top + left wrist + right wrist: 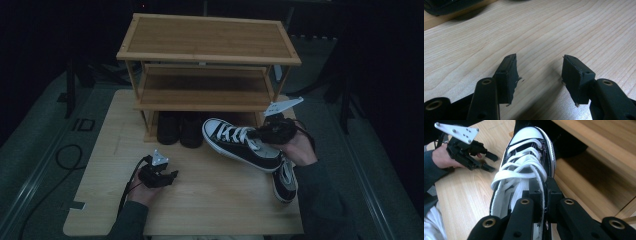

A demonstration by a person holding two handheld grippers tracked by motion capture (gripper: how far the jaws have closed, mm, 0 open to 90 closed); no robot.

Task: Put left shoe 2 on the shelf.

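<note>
Gripping a black canvas sneaker w/ white laces [240,142] by its side wall, the right gripper [257,133] holds it off the pale wood table [200,205], toe toward the bamboo shoe rack [207,55], prob. for shelving. Left gripper view: left gripper [539,75] jaws wide, empty. Right gripper view: jaws pinch canvas; room dark.
</note>
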